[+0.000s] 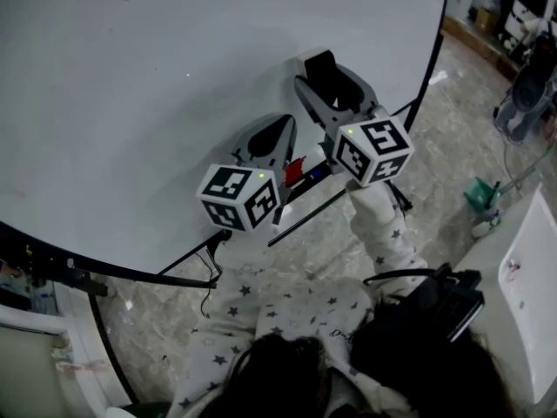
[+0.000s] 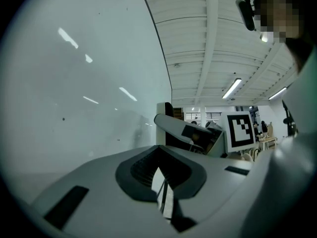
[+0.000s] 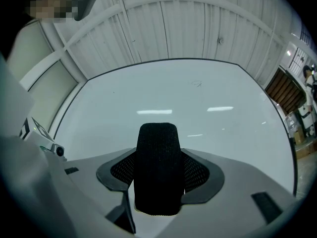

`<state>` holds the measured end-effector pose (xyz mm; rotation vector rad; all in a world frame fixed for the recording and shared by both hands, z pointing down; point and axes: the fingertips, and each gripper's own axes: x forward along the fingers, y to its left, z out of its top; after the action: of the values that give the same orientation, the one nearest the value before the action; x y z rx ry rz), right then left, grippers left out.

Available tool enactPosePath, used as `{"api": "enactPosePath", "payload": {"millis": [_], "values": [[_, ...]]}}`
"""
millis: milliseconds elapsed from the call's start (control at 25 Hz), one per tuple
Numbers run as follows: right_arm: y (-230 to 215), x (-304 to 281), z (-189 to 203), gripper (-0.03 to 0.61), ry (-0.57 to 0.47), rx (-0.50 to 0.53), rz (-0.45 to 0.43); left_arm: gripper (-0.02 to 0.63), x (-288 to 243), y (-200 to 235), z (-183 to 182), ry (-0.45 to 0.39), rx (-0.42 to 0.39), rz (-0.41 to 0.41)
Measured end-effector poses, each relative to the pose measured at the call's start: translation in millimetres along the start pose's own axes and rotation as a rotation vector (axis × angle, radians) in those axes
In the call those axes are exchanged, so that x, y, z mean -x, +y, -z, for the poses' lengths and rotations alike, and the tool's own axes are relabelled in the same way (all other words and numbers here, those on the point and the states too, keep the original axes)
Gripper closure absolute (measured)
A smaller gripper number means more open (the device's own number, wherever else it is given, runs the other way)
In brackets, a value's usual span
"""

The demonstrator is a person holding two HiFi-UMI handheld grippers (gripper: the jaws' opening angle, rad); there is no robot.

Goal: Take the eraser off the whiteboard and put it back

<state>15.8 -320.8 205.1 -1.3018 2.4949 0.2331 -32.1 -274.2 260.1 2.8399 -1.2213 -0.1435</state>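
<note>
A large whiteboard fills the upper left of the head view. My right gripper is shut on the black felt eraser and holds it close in front of the board's lower right part. In the right gripper view the eraser stands upright between the jaws, with the board behind it. I cannot tell if the eraser touches the board. My left gripper hangs just left of and below the right one, jaws shut with nothing in them. From the left gripper view the right gripper shows beside the board.
The board's black frame edge curves down the right side, with a dark bar and a small red item below the grippers. Marble floor lies beyond. A green object and a white counter stand at the right.
</note>
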Motion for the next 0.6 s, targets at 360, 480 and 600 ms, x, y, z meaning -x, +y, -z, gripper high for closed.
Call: {"api": "enactPosePath", "payload": {"millis": [360, 480, 600], "values": [[9.1, -31.0, 17.4, 0.321, 0.002, -0.003, -0.03, 0.612, 3.4, 19.1, 8.8, 0.024, 0.005, -0.049], [9.6, -34.6, 18.8, 0.319, -0.003, 0.009, -0.023, 0.612, 4.3, 21.3, 8.9, 0.029, -0.001, -0.056], [11.2, -33.7, 18.0, 0.319, -0.012, 0.017, -0.017, 0.612, 6.9, 20.7, 8.9, 0.03, -0.006, -0.064]]}}
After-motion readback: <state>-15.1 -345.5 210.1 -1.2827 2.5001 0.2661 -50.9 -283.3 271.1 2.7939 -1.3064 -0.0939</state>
